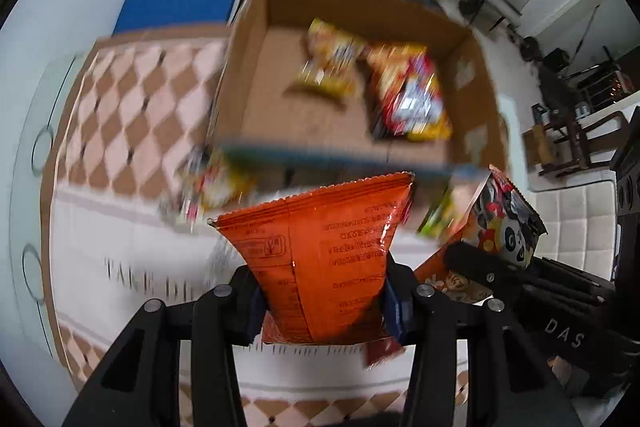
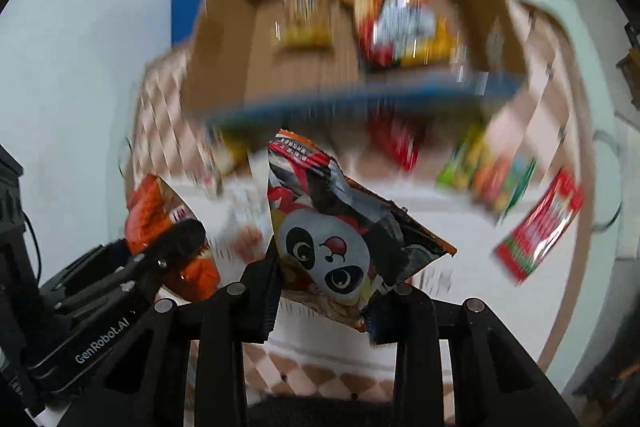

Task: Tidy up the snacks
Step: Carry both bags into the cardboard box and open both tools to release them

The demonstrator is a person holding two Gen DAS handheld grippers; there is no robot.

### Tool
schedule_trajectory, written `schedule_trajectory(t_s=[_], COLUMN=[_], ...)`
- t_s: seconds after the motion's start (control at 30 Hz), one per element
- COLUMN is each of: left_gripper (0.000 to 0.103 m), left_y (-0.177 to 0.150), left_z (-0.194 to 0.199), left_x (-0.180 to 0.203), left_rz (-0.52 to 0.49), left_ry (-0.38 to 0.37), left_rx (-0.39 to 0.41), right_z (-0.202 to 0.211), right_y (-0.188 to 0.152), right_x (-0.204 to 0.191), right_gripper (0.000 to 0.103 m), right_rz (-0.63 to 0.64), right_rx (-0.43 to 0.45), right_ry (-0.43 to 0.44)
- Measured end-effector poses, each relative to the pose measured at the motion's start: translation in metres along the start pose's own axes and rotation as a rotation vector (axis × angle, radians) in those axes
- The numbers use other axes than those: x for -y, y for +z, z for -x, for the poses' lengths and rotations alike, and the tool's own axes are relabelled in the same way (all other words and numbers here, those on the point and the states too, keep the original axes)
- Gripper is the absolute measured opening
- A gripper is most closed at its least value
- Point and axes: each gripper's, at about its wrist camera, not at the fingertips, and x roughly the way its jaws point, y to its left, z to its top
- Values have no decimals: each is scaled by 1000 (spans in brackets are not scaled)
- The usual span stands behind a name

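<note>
Up close, the left gripper (image 1: 324, 301) is pinching an orange snack bag (image 1: 320, 259) and the right gripper (image 2: 320, 303) is clamping down on a panda snack bag (image 2: 340, 247), both bags hanging above the checkered tablecloth (image 1: 132, 107). Past them, a few blurry loose packets (image 2: 492, 183) are lying on the cloth. Farthest back, the open cardboard box (image 1: 256, 75) is holding a yellow snack bag (image 1: 328, 63) and a red-and-yellow snack bag (image 1: 412, 95) side by side on its floor.

White letters "GenRobot.AI" stand on the black plastic gripper body (image 2: 100, 343) at 8 o'clock; "DAS" on the other black gripper body (image 1: 564, 333) at 4 o'clock.
</note>
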Motion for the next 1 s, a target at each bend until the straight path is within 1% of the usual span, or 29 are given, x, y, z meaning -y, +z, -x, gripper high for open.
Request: schedule_trajectory(t_s=[0.1,0.17,0.23,0.3,0.43,0.5,0.7,0.83,0.9,0.93,1.0], left_gripper=[44,44,44,44,44,44,44,45,45,45,47], left_y=[42,71,97,115,143,149,153,155,155,154,154], left_z=[1,-9,-24,-40,-75,-89,-121,-133,-136,-138,-142], left_x=[6,6,2,-2,-10,-13,-19,-22,-25,-28,-33], left_rz=[-16,-25,-16,2,29,40,47,49,63,79,102], left_ry=[11,19,13,1,-11,-11,-17,-6,24,31,15], left_rx=[20,8,-29,-70,-148,-177,-255,-285,-288,-292,-310], right_z=[16,19,12,6,-23,-38,-78,-97,-104,-111,-122], right_y=[36,63,89,110,137,146,153,157,158,159,161], right_x=[-6,-12,-21,-24,-29,-29,-26,-25,-24,-25,-25], right_gripper=[36,36,36,36,36,36,36,36,36,37,38], right_rz=[-4,-1,-2,3,11,10,10,4,9,19,29], right_rx=[60,92,100,97,73,45,-26,-62,-76,-97,-144], right_ry=[-4,-16,-13,-26,-55,-57,-55,-48,-46,-43,-42])
